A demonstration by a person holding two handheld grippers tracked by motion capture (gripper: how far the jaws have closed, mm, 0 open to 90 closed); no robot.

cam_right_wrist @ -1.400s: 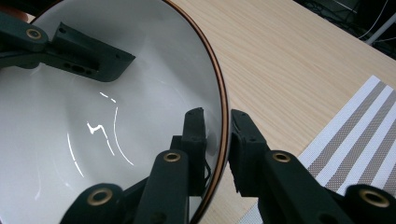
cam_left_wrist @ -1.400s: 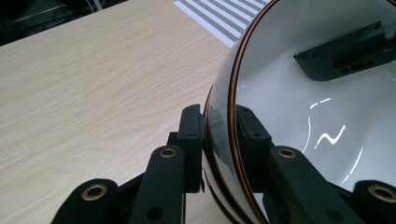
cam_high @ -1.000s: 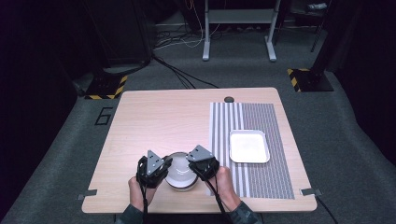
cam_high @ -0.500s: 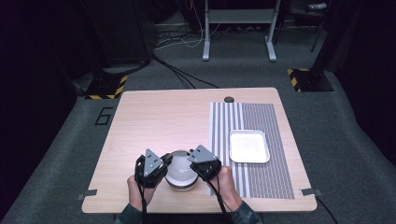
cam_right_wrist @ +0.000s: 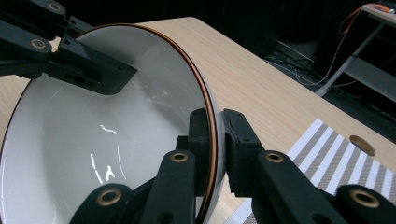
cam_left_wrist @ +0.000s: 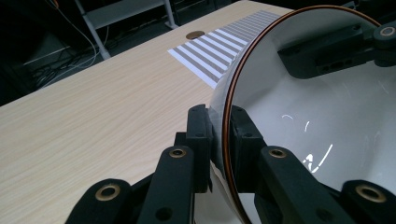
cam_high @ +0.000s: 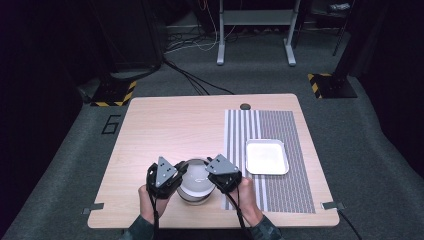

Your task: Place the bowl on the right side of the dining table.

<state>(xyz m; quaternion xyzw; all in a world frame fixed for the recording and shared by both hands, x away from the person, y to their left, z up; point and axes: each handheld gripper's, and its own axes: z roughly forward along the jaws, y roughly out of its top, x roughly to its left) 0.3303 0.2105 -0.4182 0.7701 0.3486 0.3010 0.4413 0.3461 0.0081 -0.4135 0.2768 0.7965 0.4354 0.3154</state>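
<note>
bowl (cam_high: 196,181): between both grippers | left gripper (cam_high: 176,176): clamped on bowl's left rim | right gripper (cam_high: 214,176): clamped on right rim

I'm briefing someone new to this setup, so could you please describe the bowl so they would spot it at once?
On the wooden table, look at the near edge, left of the striped mat. The bowl sits between the left claw and right claw, each shut on its rim. It is round, white and copper-rimmed, unlike the square white tray.

Bowl (cam_high: 196,180) at table (cam_high: 170,125) near edge; tray (cam_high: 266,156) right, on striped mat (cam_high: 285,190).
</note>
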